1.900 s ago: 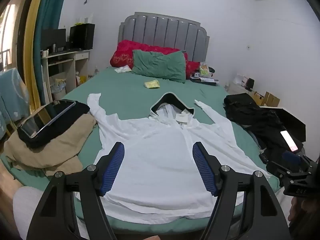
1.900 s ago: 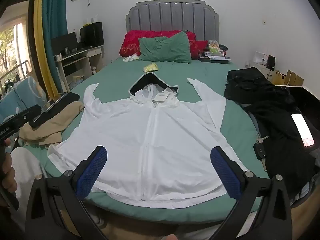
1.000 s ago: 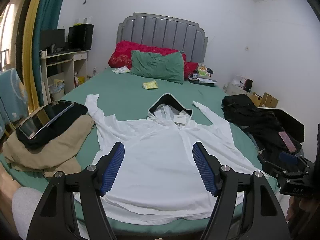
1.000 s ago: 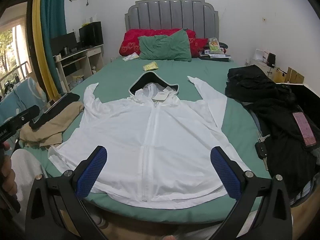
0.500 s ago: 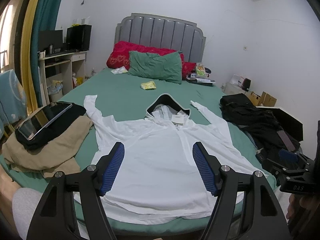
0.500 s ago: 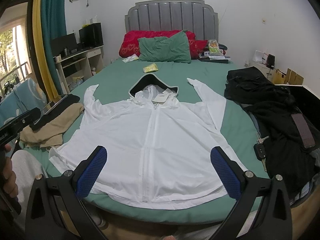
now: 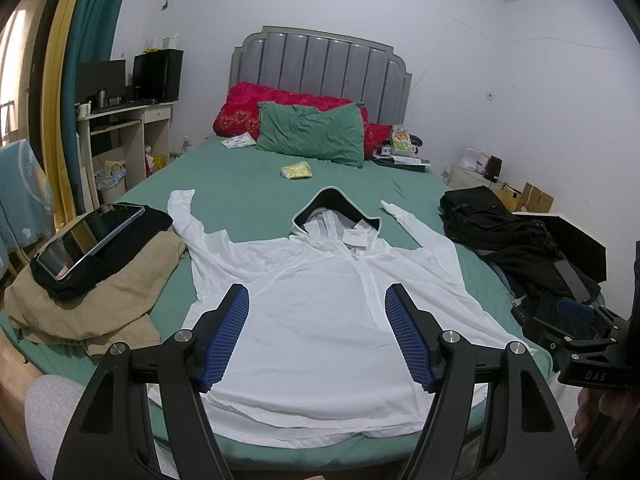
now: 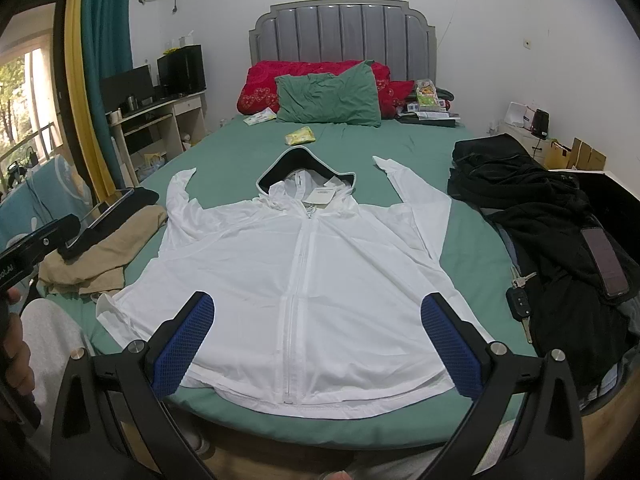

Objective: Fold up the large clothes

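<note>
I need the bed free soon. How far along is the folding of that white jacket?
Done: the white hooded jacket lies spread flat, zipped, on the green bed, sleeves out. In hand: nothing; the left tongs and right tongs hover open above its hem, gripping no cloth. Left: every fold, sleeves and body. The black clothes on the right also look unfolded.

White hooded zip jacket [image 8: 296, 276] flat on bed, sleeves spread, seemingly zipped.

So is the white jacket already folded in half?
No, the white jacket lies spread flat on the bed, zipped front up, both sleeves stretched out.
</note>
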{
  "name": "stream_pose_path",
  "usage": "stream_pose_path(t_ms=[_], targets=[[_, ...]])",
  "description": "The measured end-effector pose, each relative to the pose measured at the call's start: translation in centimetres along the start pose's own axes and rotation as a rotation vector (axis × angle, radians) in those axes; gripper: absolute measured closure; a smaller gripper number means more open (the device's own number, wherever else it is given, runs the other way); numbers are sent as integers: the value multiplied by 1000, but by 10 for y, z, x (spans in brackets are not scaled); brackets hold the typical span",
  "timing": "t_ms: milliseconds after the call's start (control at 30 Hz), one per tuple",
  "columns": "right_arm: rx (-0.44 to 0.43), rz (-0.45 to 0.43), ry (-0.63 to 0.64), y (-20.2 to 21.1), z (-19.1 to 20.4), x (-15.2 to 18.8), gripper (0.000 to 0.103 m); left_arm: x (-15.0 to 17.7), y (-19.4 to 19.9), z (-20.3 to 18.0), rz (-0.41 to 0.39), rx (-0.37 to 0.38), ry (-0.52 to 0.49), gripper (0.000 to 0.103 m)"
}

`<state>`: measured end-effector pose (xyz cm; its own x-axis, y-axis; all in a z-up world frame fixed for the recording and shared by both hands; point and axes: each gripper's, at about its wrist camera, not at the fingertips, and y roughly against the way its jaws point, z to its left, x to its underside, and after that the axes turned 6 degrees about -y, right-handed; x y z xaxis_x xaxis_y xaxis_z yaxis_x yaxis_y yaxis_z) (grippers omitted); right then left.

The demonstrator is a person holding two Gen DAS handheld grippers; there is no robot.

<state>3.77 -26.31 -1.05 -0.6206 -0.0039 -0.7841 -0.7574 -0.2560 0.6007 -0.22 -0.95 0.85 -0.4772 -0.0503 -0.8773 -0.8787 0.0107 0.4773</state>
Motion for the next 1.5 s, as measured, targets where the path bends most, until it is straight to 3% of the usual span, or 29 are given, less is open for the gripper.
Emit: stream_pose_path(t_ms=[1000,1200,1367,1500], targets=[[2,4,-3,0,-2,0,1,0,2,-2,6,-14,-14,29],[-1,12,-3,-2,-3,0,1,-4,1,0,4,35,3,29],[-8,39,-3,-17,-13,-1,1,-5,-24,0,60,60,-37,29],[-11,60,3,-46,-27,-8,1,-2,-62,2,150,113,-74,29]])
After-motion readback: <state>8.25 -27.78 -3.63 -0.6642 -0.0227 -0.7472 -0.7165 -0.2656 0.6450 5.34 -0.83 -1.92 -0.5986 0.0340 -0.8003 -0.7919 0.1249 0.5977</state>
